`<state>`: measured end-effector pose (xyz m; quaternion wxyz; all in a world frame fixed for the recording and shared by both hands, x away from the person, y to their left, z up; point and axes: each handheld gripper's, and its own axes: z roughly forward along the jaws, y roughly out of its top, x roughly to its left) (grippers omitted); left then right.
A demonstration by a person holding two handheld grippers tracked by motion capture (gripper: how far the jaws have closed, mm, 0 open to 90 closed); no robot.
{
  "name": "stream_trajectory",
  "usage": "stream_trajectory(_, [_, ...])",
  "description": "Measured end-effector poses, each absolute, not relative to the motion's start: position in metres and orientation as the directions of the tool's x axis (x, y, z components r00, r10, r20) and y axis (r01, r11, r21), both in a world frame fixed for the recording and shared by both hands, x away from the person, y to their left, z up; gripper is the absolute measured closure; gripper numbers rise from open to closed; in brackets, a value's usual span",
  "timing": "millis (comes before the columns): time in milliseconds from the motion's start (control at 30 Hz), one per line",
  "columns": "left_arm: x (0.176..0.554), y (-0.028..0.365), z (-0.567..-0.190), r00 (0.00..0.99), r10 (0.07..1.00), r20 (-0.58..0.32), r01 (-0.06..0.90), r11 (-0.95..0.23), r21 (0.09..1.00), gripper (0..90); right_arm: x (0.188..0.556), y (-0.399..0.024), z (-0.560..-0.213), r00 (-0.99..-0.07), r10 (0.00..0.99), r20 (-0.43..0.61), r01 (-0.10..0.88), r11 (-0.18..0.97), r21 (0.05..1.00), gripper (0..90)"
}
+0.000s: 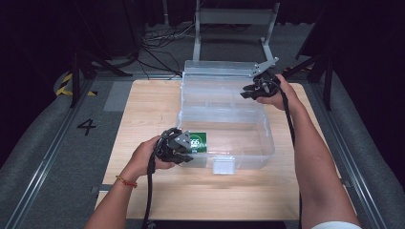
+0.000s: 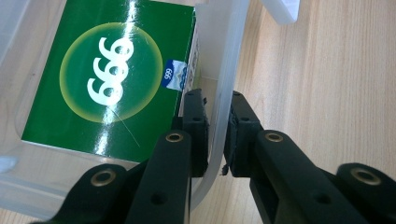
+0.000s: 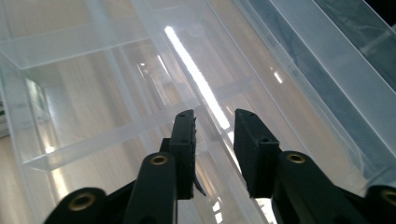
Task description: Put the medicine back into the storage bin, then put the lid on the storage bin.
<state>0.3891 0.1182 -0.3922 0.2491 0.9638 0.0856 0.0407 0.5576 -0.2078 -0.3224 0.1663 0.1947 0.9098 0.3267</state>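
The clear plastic box (image 1: 224,129) sits on the desk (image 1: 143,119), reaching from near the middle toward the far edge, its lid (image 1: 219,69) thrown open and standing up at the back. Inside it, in the near-left corner, lies a green packet (image 2: 112,70) printed with white numerals, flat on the bottom and close against the wall.

My left gripper (image 2: 217,135) is at that near-left corner. One jaw is inside the box, the other outside, and the curved wall runs between them; the pads look pressed on the plastic, so I judge it clamped on the wall, just beside the packet but not touching it.

My right gripper (image 3: 214,149) is at the far-right part of the box, where the inner tray (image 3: 93,88) with its dividers sits near the hinge of the lid. Its jaws stand apart, astride a thin clear rim, with a gap on either side; nothing is gripped yet.

As I read it, I am steadying the box with the left while the right gets set to take hold at the far side, either of the tray or of the lid's edge; I cannot tell which ridge it is. The next move calls for closing the right jaws squarely on that rim, keeping the left grip firm so the light box does not skid on the desk.
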Motion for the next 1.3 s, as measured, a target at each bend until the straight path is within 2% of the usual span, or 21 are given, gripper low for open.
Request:
stream_trajectory(433, [0.389,0.119,-0.393,0.979,0.201,0.024,0.163,-0.852,0.498,81.0,0.558,-0.200,-0.320,-0.899,0.371,-0.232,0.163,0.776,0.609,81.6])
stream_trajectory(1000, [0.387,0.118,-0.394,0.972,0.231,0.029,0.186,-0.847,0.498,80.1,0.552,-0.200,-0.311,-0.913,0.337,-0.229,0.141,0.789,0.598,85.2])
stream_trajectory(1300, [0.386,0.117,-0.397,0.969,0.244,0.021,0.198,-0.831,0.520,78.5,0.543,-0.198,-0.305,-0.921,0.296,-0.254,0.108,0.820,0.562,88.4])
